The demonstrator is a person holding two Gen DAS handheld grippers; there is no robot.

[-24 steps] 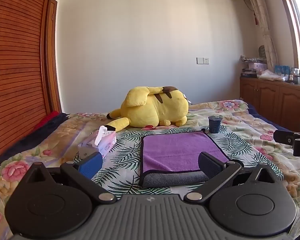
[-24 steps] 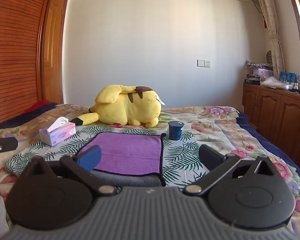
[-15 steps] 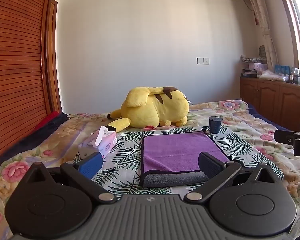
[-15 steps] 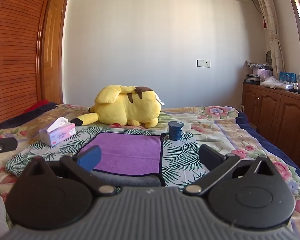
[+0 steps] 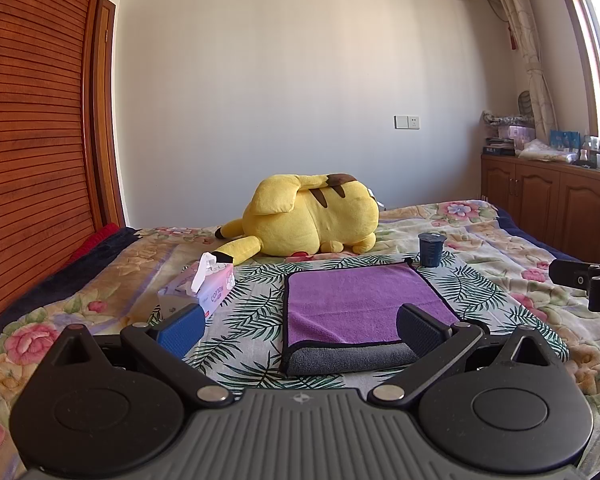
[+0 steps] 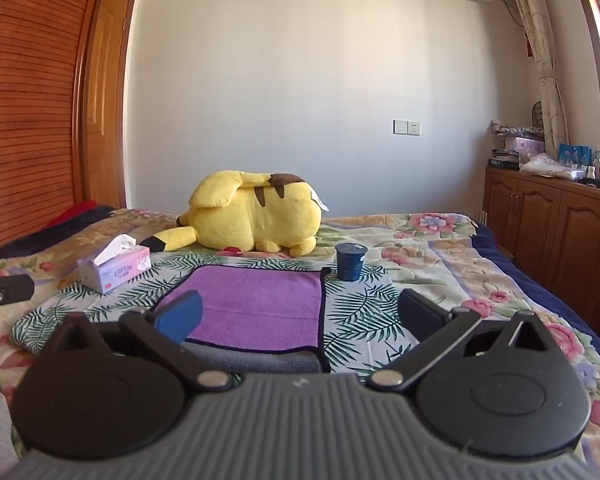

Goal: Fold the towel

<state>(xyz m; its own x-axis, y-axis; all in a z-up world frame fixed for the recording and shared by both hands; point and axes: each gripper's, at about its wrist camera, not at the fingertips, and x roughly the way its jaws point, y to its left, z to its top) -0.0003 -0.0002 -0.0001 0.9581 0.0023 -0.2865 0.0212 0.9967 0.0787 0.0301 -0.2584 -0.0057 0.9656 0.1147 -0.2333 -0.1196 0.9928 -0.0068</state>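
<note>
The purple towel (image 5: 360, 304) lies flat on the bed (image 5: 500, 240), near edge curled grey; left tool (image 5: 300, 326) and right tool (image 6: 300, 316) hover spread, empty. Next, I'd judge: pinch the near corners

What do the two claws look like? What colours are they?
The left claw and the right claw look the same: a ribbed grey base with a tiny cross mark, two round black discs, black linked arms with silver rivets, and flat finger pads. One pad looks bright blue, the other dark. No cables or sleeves show.
</note>
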